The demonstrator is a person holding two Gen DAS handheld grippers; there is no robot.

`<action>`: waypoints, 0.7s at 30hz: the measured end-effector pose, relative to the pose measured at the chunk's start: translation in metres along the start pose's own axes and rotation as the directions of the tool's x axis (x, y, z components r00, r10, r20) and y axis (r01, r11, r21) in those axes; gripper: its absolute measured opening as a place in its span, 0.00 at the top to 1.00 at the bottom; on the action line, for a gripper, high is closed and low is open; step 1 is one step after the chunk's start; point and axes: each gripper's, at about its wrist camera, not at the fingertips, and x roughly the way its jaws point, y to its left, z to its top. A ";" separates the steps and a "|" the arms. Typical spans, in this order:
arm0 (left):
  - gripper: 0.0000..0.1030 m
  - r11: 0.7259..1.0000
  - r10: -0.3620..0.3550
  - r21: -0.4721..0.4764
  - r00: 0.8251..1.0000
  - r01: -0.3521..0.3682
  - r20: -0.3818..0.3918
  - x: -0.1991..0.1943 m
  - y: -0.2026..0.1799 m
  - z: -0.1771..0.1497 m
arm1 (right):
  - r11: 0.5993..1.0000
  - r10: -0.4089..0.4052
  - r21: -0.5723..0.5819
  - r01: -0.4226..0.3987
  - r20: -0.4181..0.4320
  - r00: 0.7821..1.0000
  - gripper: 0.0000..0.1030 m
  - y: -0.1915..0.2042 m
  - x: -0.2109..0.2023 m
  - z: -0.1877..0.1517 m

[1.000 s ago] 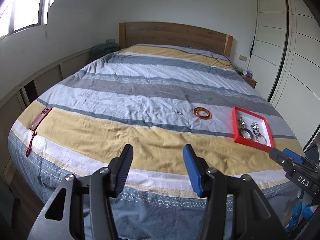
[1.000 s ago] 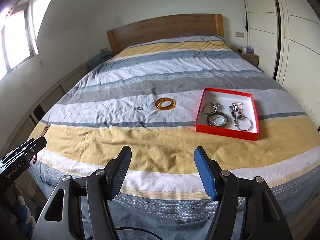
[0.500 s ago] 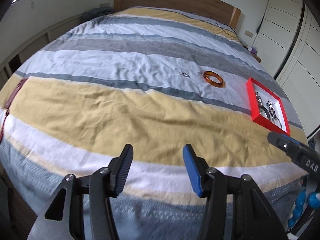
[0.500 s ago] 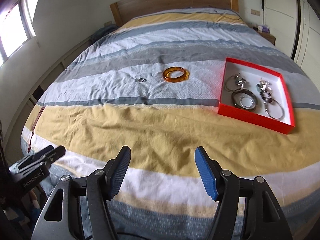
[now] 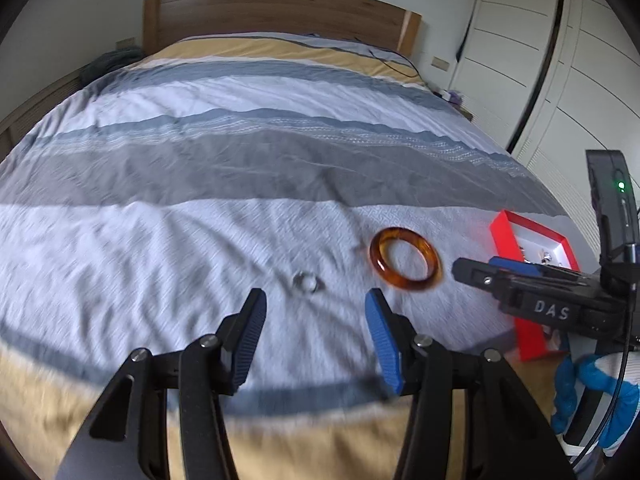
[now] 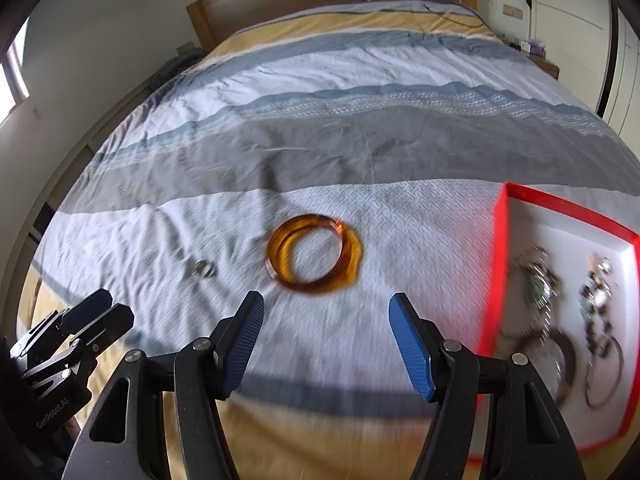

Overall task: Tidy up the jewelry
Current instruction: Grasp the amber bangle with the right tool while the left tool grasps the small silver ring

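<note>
In the left wrist view, the left gripper hovers over the striped duvet, jaws spread wide and holding nothing. A small silver ring lies just ahead between the fingertips. The amber bangle rests to its right, near the red tray.

In the right wrist view, the right gripper is likewise wide apart and empty, with the amber bangle just ahead. The red tray of jewelry sits at right.
</note>
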 end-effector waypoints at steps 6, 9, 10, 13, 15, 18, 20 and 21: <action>0.53 1.000 -0.006 0.011 0.999 0.007 -0.050 0.056 0.010 0.002 | 1.000 -0.007 0.027 0.009 -0.047 0.999 0.40 -0.011 0.060 0.019; 0.57 1.000 0.000 0.009 0.998 0.001 -0.071 0.071 0.013 -0.007 | 0.999 -0.008 0.037 0.010 -0.057 0.998 0.40 -0.015 0.078 0.020; 0.59 1.000 0.001 0.006 0.998 -0.001 -0.069 0.074 0.014 -0.009 | 0.999 -0.009 0.031 0.011 -0.052 0.999 0.40 -0.014 0.081 0.020; 0.65 1.000 0.012 0.010 0.998 -0.012 -0.062 0.078 0.014 -0.011 | 1.000 -0.011 0.008 0.011 -0.039 0.999 0.45 -0.010 0.087 0.019; 0.71 1.000 0.015 0.009 0.998 -0.014 -0.061 0.081 0.015 -0.011 | 1.000 -0.017 -0.015 0.016 -0.034 0.999 0.52 -0.006 0.093 0.018; 0.82 1.000 0.007 -0.001 0.998 -0.007 -0.065 0.083 0.017 -0.011 | 0.999 -0.021 -0.045 0.019 -0.028 0.999 0.65 0.002 0.098 0.015; 0.82 1.000 0.006 0.000 0.998 -0.006 -0.065 0.083 0.017 -0.010 | 0.998 -0.022 -0.064 0.021 -0.024 0.999 0.73 0.006 0.100 0.014; 0.82 1.000 0.007 0.002 0.998 -0.007 -0.064 0.083 0.016 -0.010 | 0.998 -0.015 -0.067 0.013 -0.023 1.000 0.82 0.006 0.101 0.015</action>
